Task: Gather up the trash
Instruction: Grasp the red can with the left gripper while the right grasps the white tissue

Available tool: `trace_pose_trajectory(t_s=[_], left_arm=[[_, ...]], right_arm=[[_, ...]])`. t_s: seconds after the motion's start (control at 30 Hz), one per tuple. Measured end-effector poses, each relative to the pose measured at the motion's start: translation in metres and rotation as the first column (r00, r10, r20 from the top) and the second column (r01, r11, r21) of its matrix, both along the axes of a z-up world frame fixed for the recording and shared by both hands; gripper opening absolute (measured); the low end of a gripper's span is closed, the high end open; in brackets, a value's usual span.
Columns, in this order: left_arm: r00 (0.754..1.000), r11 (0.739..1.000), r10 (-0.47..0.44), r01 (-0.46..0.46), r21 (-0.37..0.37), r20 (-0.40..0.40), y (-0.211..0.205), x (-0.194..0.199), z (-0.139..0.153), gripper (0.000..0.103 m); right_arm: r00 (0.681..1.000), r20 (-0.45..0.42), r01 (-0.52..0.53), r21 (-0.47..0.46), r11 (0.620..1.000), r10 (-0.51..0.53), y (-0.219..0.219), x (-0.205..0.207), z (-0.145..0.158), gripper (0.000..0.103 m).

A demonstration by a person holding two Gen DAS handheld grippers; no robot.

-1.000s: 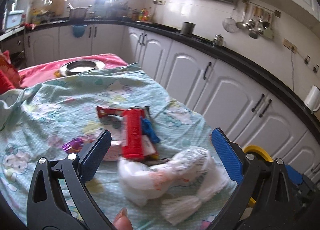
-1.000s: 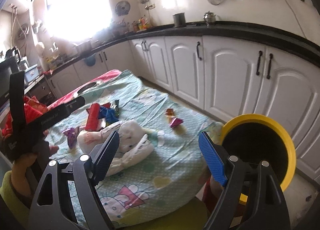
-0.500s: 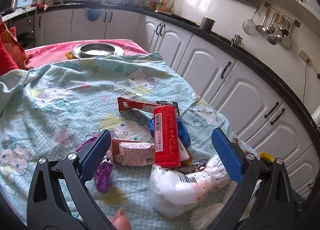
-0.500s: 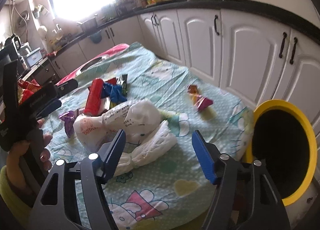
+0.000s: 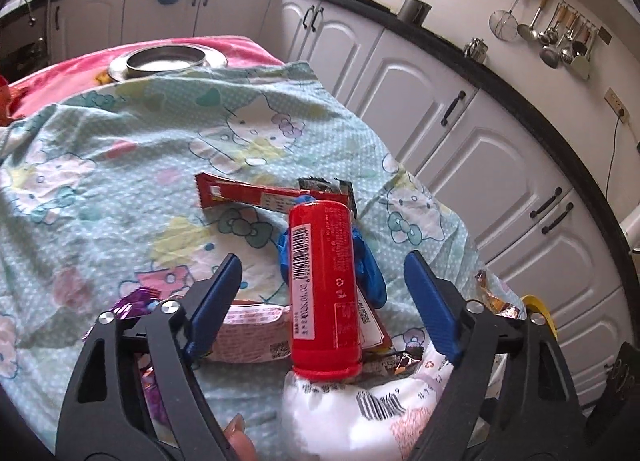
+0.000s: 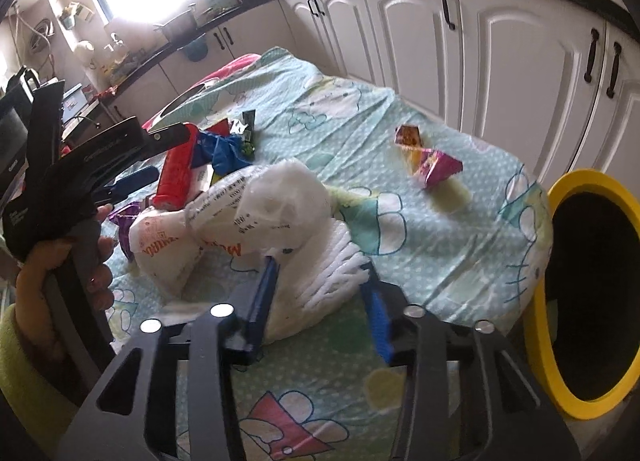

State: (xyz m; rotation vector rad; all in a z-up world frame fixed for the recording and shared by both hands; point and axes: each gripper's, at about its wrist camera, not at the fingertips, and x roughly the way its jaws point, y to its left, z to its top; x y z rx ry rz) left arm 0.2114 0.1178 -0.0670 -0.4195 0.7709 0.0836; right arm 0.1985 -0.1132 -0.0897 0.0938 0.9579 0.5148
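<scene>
Right wrist view: bare tablecloth point(image 6: 460, 261) reaches the bin point(image 6: 540, 301) at its right edge; right gripper point(image 6: 324, 293), just closing, pinches the white bag point(image 6: 280, 213). Left gripper point(image 5: 320, 293), closing, straddles the red can point(image 5: 324, 293) untouched.

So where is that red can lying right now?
In the left wrist view the red can lies on the patterned cloth between the open left tool's fingers, on a blue wrapper, its near end against the white bag.
</scene>
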Motion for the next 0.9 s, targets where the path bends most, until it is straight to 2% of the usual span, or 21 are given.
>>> trace_pose_trajectory(t_s=[0.07,0.13,0.27,0.4,0.6,0.9], left_arm=[[1.000,1.000,-0.005,0.005,-0.014,-0.009,0.000,0.003,-0.003,0.070],[1.000,1.000,-0.015,0.014,-0.028,-0.022,0.000,0.005,-0.006,0.065],[0.999,0.999,-0.017,0.015,-0.050,-0.045,0.002,0.008,-0.012,0.056],[0.998,0.998,-0.019,0.016,-0.058,-0.053,0.004,0.008,-0.013,0.047],[0.998,0.997,-0.030,0.026,-0.071,-0.062,0.004,0.008,-0.014,0.029],[0.998,0.997,-0.035,0.032,-0.076,-0.046,0.002,-0.002,-0.009,0.027]], right_arm=[[1.000,-0.014,-0.001,0.009,1.000,0.001,-0.002,0.001,-0.003,0.023],[1.000,-0.023,-0.007,0.009,1.000,0.007,-0.004,0.002,-0.004,0.016],[1.000,-0.018,-0.023,0.010,1.000,0.023,-0.006,-0.001,-0.003,0.009],[0.999,-0.015,-0.031,0.010,0.999,0.032,-0.005,-0.003,-0.001,0.009],[0.999,-0.008,-0.033,0.010,0.999,0.033,-0.006,-0.008,0.001,0.008],[0.999,0.000,-0.041,0.025,0.999,0.041,-0.007,-0.013,0.005,0.007]])
